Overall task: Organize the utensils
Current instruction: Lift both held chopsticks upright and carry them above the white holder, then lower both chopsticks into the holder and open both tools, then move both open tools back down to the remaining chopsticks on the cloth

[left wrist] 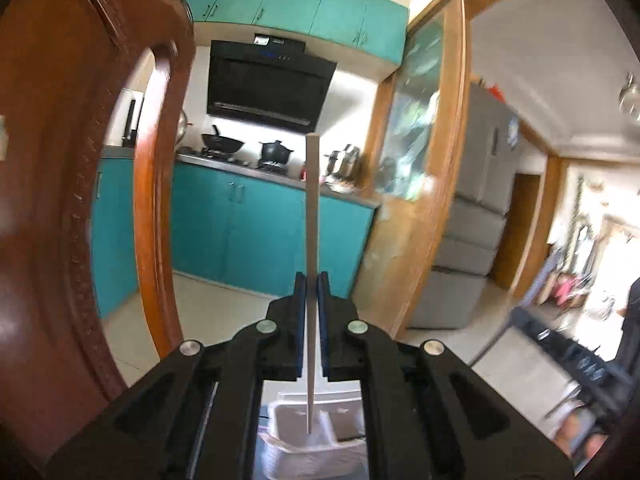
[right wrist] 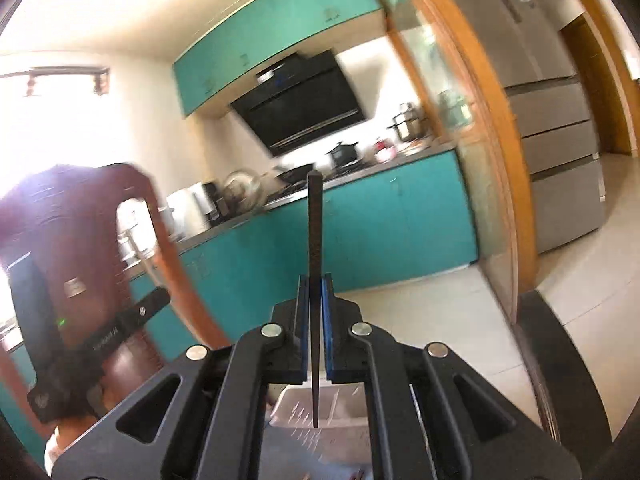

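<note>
Both tongs clench chopsticks: left tongs [left wrist: 311, 280] a pale chopstick [left wrist: 312, 216], right tongs [right wrist: 315, 280] a dark chopstick [right wrist: 314, 232]; mid-carry, next lowering each into the white organizer [left wrist: 288, 416] at 6 o'clock.

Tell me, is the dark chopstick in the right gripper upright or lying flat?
Upright. The dark chopstick stands vertically between the shut blue pads of the right gripper, its thin end pointing down over the white holder.

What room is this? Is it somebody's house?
It looks like a home kitchen. There are teal cabinets, a black range hood over a stove with a dark pot on it, and a tall grey fridge beside the wooden doorway.
</note>
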Demonstrator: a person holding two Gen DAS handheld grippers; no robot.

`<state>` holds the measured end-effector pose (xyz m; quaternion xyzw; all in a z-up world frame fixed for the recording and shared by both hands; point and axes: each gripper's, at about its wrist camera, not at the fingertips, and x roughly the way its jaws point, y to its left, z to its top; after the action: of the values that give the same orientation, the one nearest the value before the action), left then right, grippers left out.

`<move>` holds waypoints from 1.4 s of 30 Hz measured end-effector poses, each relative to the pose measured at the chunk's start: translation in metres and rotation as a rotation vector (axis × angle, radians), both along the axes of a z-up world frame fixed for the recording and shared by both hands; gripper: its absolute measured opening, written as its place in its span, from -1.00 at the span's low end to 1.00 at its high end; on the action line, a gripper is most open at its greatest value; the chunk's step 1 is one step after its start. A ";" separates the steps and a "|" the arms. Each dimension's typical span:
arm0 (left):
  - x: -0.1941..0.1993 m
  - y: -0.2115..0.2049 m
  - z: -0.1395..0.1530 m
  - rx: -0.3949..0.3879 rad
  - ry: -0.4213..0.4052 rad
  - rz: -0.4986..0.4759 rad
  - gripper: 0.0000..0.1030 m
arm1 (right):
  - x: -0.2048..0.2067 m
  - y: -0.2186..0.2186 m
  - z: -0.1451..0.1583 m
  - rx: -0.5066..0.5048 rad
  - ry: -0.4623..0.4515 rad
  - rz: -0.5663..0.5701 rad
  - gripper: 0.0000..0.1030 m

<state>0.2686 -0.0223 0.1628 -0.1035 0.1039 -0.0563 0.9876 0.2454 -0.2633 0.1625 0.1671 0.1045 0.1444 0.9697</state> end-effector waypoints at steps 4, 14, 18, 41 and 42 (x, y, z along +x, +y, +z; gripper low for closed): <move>0.032 0.000 -0.037 0.017 0.096 0.017 -0.87 | 0.027 0.010 -0.035 -0.035 0.054 -0.051 -0.87; 0.051 0.004 -0.078 0.003 0.178 0.002 -0.87 | 0.039 0.041 -0.079 -0.225 0.103 -0.034 -0.84; 0.030 0.014 -0.066 -0.024 0.137 -0.004 -0.69 | 0.027 0.033 -0.074 -0.205 0.081 -0.043 -0.65; -0.054 0.023 -0.221 0.043 0.657 0.164 0.06 | 0.021 0.085 -0.246 -0.359 0.707 0.208 -0.30; -0.056 0.021 -0.225 0.049 0.666 0.163 0.06 | 0.022 0.087 -0.248 -0.369 0.711 0.208 -0.30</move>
<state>0.2128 -0.0012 -0.0621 -0.1006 0.4131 0.0620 0.9030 0.2670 -0.1758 -0.0856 0.0184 0.4736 0.1538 0.8670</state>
